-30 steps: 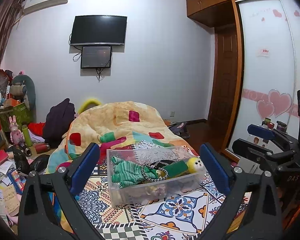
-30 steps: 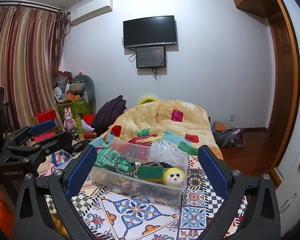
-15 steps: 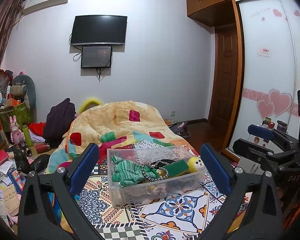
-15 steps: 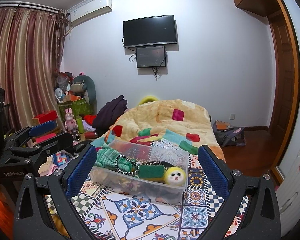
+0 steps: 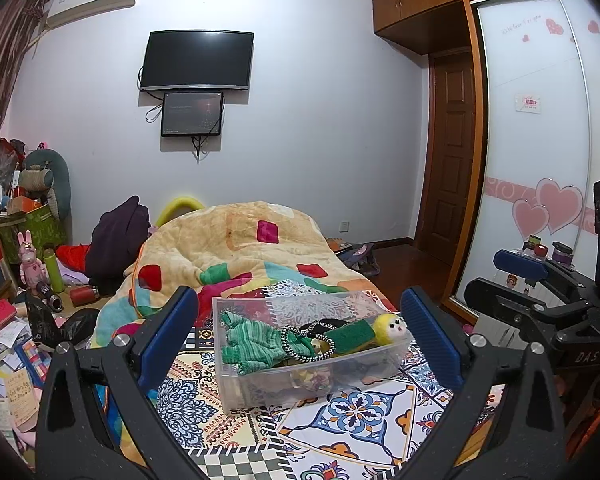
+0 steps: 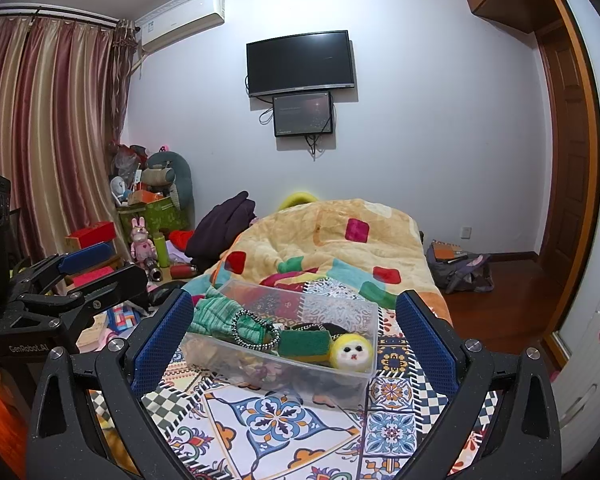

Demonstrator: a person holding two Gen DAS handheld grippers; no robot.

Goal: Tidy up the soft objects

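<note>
Soft things: a green knit cloth [image 5: 256,340], a green and yellow sponge [image 5: 350,335] and a small yellow fluffy toy [image 5: 390,326] with a white face all lie inside the clear plastic box [image 5: 260,388].
Beads: a black and white bead ring [image 6: 256,330] lies on top of the green knit cloth, next to the sponge.
Toy: it sits at the right end of the box, touching the sponge.
Box: it stands on the bed, on a bright patterned sheet [image 6: 284,420] with flowers and checks.
Blanket: a big puffy yellow blanket [image 5: 244,248] with red and green patches is heaped on the bed just behind the box.
Left gripper [image 5: 300,336]: its blue fingers [image 5: 168,332] are spread wide with nothing between them. It hangs in the air in front of the box and does not touch it.
Right gripper [image 6: 294,334]: its blue pads [image 6: 426,340] are spread wide too and hold nothing. It is also in front of the box, apart from it.
Side by side: each claw shows at the edge of the other's view, left one [image 6: 60,300] on the left and right one [image 5: 540,300] on the right.
Wall: a black TV [image 6: 300,62] hangs above a smaller screen [image 6: 303,114].
Floor: toys, books and boxes lie in a pile [image 5: 16,320] beside the bed.
</note>
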